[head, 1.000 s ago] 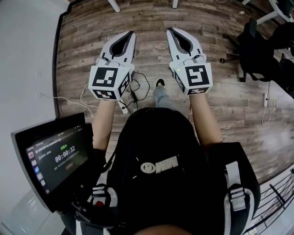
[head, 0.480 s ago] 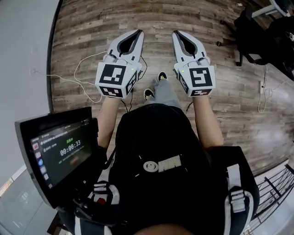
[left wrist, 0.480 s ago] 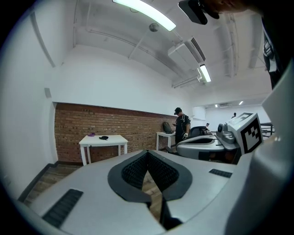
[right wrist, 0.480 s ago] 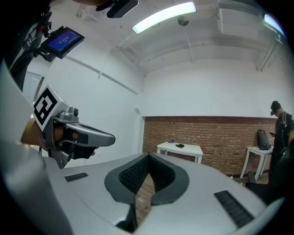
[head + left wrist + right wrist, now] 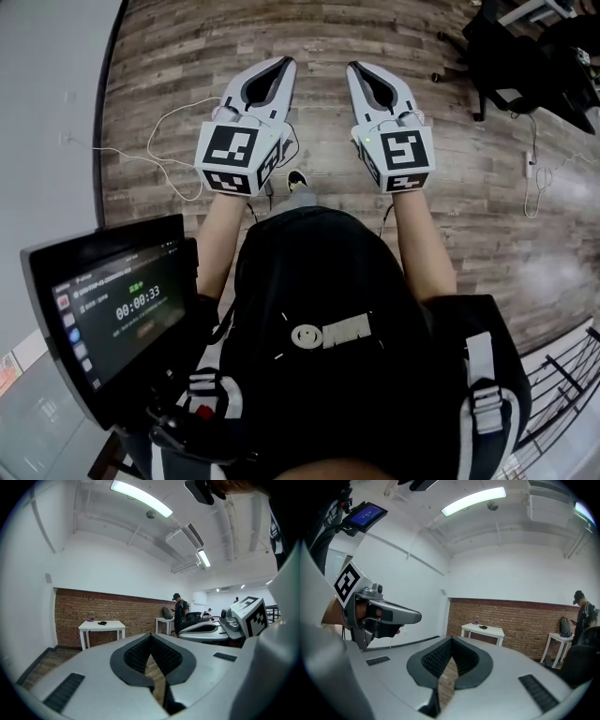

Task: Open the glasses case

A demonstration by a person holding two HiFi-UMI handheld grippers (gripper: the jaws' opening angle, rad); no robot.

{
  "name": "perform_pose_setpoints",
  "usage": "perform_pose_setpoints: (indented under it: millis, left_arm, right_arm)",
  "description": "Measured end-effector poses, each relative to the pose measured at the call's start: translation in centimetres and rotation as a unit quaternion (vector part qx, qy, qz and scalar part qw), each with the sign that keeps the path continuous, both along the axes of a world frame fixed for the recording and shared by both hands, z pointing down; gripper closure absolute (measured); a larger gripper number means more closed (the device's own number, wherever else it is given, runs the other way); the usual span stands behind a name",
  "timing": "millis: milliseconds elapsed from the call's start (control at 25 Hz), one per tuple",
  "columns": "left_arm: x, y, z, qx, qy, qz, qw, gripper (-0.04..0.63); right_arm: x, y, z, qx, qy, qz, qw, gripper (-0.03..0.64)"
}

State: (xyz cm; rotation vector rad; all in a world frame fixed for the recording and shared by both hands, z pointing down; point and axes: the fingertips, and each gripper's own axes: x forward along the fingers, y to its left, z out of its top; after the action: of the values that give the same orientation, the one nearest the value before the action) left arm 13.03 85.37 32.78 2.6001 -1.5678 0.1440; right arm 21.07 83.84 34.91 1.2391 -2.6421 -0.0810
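Observation:
Both grippers are held out side by side over the wooden floor, at chest height. My left gripper is shut with nothing between its jaws, and so is my right gripper. In the left gripper view my left gripper points at a far white table by a brick wall. A small dark object and a purple thing lie on it. In the right gripper view the same table shows beyond my right gripper. Whether the dark object is the glasses case I cannot tell.
White cables trail over the floor at the left. A black office chair stands at the top right. A person in dark clothes stands by a second white table. A screen hangs at my left side.
The floor has slid under me as I walk forward. The cables and the chair have shifted in the head view. Both grippers stay shut and side by side.

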Motion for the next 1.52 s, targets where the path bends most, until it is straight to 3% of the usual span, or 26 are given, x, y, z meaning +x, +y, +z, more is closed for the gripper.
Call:
perform_pose_setpoints:
  millis: [280, 600, 1000, 1520]
  left_arm:
    - [3.3, 8.3, -0.6, 0.002, -0.004, -0.008, 1.0, 0.591]
    - [4.8, 15.6, -0.2, -0.006, -0.011, -0.015, 0.9998, 0.591]
    - [3.7, 16.7, -1.6, -0.003, 0.002, -0.003, 1.0, 0.591]
    - [1.4, 15.3, -4.0, 0.029, 0.003, -0.009, 0.9995, 0.591]
  right_arm:
    - [3.4, 8.0, -0.7, 0.001, -0.002, -0.007, 1.0, 0.615]
    - [4.0, 14.9, -0.6, -0.007, -0.018, -0.023, 1.0, 0.615]
    - [1.2, 16.1, -2.0, -0.005, -0.019, -0.024, 1.0, 0.615]
    - [-2.2, 15.0, -4.2, 0.015, -0.027, -0.041, 0.999, 0.615]
